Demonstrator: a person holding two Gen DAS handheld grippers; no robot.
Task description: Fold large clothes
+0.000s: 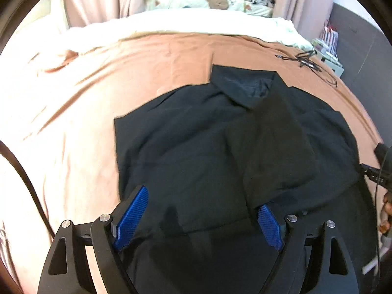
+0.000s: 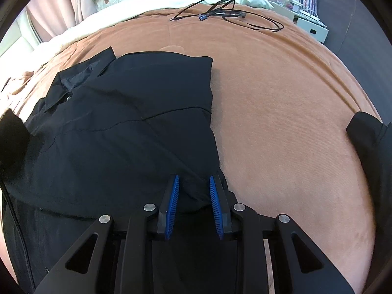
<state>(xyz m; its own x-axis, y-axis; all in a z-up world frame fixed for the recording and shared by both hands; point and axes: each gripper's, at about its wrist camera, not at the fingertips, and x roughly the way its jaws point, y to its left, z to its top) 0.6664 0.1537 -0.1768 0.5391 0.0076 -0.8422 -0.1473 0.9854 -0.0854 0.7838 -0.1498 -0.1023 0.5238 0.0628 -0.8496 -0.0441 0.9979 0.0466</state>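
big black collared shirt of thin woven cloth [image 1: 196, 147] lies spread on the bed w/ the rust-orange blanket [image 2: 281, 98], collar toward the pillows. seems partly folded: in the left wrist view one panel or sleeve lies across the middle, and in the right wrist view the shirt's right side ends in a straight edge.

left gripper [image 1: 198, 216]: jaws spread wide, blue pads apart, hovering over the near part of the shirt. it holds nothing.

right gripper [image 2: 193, 205]: jaws narrowed but w/ a gap, a bunch of black cloth sitting between the blue pads [image 2: 171, 205] at the near right edge. can't tell whether the pads really pinch it or just straddle it.

risks from here, as judgement:
- if the right pinch is shallow or takes only the top layer, the thin cloth prob slips out on the lift and the fold collapses.
- w/ the left gripper free, pulling from one corner alone could drag the whole shirt over the blanket, skewing the straight edge and undoing the panel across the middle.
- black on black: layers hard to tell apart, easy to grab the wrong one.
- soft blanket may ruck up under the shirt.
- thin black cable [image 2: 227, 12] lies well apart near the pillows, low snag risk.
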